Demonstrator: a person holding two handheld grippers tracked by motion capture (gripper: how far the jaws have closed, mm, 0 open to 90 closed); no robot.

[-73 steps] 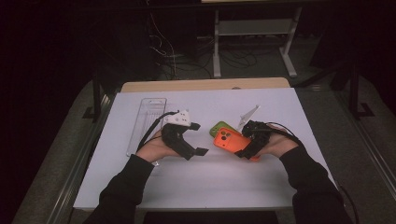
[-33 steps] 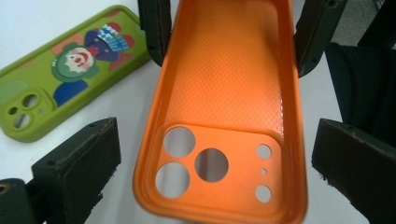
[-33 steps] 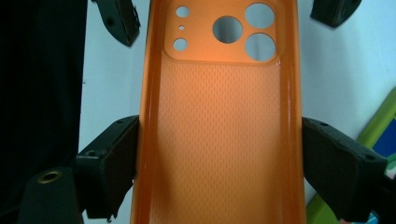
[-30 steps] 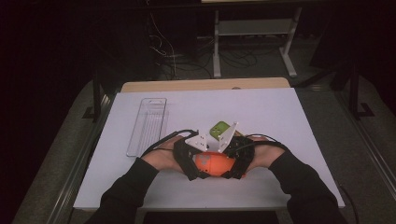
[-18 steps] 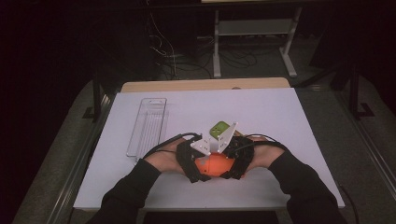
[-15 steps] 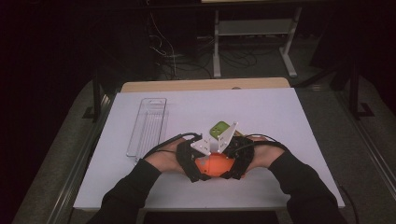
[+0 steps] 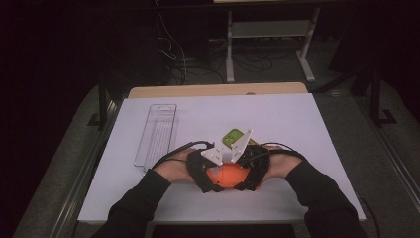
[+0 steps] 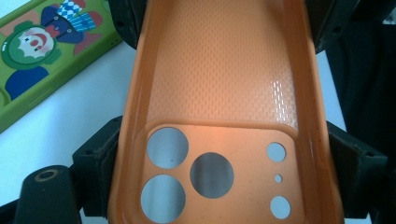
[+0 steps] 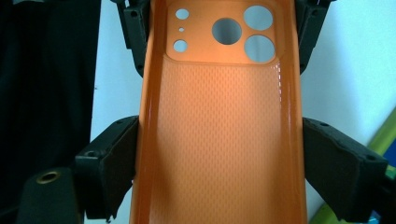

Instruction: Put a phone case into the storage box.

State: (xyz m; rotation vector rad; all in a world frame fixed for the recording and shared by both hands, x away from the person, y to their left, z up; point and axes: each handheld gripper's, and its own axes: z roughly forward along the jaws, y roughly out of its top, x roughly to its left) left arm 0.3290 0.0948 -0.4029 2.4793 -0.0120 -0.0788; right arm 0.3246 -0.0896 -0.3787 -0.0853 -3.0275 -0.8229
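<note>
Orange dimpled phone case (image 8: 219,93) between both grippers' jaws

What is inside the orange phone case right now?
Nothing: the orange phone case is empty, showing its textured inner back and camera holes. What lies directly beneath it is hidden, apart from glimpses through the holes.

Orange phone case (image 8: 219,93) – dotted inner texture – beside a green clown-print case (image 8: 42,51) on white table (image 7: 297,119).
</note>
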